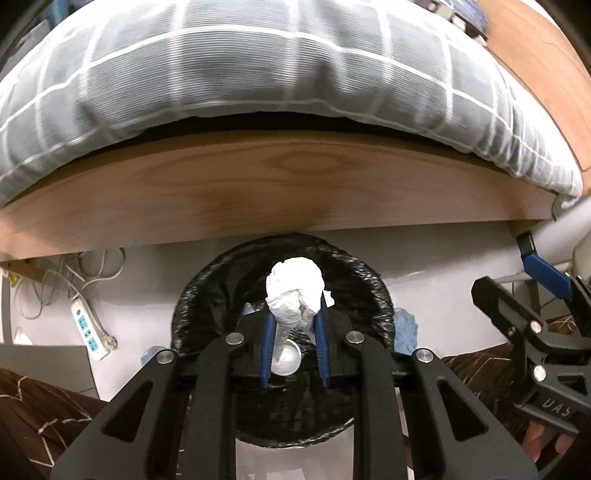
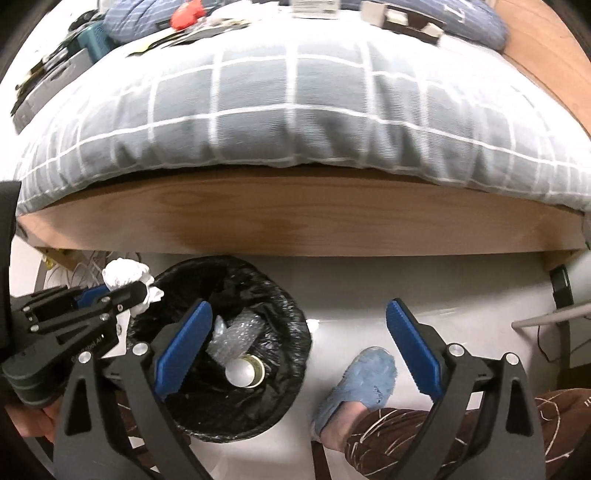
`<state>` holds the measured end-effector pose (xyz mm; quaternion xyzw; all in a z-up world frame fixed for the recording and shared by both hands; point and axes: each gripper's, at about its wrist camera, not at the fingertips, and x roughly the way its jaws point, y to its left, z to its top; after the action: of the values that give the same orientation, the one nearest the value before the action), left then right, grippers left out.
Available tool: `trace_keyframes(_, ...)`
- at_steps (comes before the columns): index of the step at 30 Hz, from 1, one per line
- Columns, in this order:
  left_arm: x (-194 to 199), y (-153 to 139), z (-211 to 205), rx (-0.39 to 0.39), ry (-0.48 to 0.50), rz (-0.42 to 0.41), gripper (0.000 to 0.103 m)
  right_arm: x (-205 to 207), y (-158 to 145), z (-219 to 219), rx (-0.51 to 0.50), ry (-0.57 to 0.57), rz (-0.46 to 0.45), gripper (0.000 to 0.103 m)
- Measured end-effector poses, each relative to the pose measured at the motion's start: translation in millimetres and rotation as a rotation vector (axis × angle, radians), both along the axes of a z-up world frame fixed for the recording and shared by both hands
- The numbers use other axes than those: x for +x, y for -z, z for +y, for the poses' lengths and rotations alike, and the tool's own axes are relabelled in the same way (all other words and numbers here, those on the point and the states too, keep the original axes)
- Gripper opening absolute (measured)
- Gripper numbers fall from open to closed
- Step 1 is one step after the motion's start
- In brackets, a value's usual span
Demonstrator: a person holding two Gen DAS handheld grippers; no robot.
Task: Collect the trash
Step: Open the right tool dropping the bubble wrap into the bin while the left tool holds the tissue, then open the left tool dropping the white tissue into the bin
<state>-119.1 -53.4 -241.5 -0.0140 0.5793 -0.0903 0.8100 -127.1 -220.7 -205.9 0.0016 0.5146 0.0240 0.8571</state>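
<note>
Left gripper (image 1: 294,314) clenching tissue wad (image 1: 295,291), hovering over bin (image 1: 373,295). Right gripper (image 2: 299,347) idling, jaws spread, empty. Next: releasing wad into bin.

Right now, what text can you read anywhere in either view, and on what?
"UAS": on the right gripper body, left wrist view; possibly cut off.
Lettering on the left gripper body, right wrist view: too blurred to read.
Labels on the items on the bed: too blurred.

Grey checked pillow (image 1: 280,74) on wooden bed frame (image 1: 280,192); power strip (image 1: 86,326) below.
</note>
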Motion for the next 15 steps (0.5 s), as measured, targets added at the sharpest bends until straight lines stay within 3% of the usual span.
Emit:
trace_keyframes(5,-2,1,-14,0.003,0.031,-0.006,0.019,-1,0,-12,-0.014,0.032,-0.011,0.094)
trace_keyframes(9,-5,-1,-20,0.058,0.045,-0.045,0.022,1,-1,-16,-0.019,0.050,-0.019,0.094)
trace_keyframes(12,-6,-6,-20,0.071,0.038,-0.063,0.033,-1,-5,-17,-0.012,0.058,-0.037,0.094)
trace_keyframes(14,-6,-10,-17,0.068,0.028,-0.075,0.050,-2,-10,-16,-0.017,0.053,-0.052,0.094)
trace_keyframes(15,-6,-12,-15,0.074,0.022,-0.085,0.053,-1,-14,-16,-0.019,0.051,-0.058,0.095)
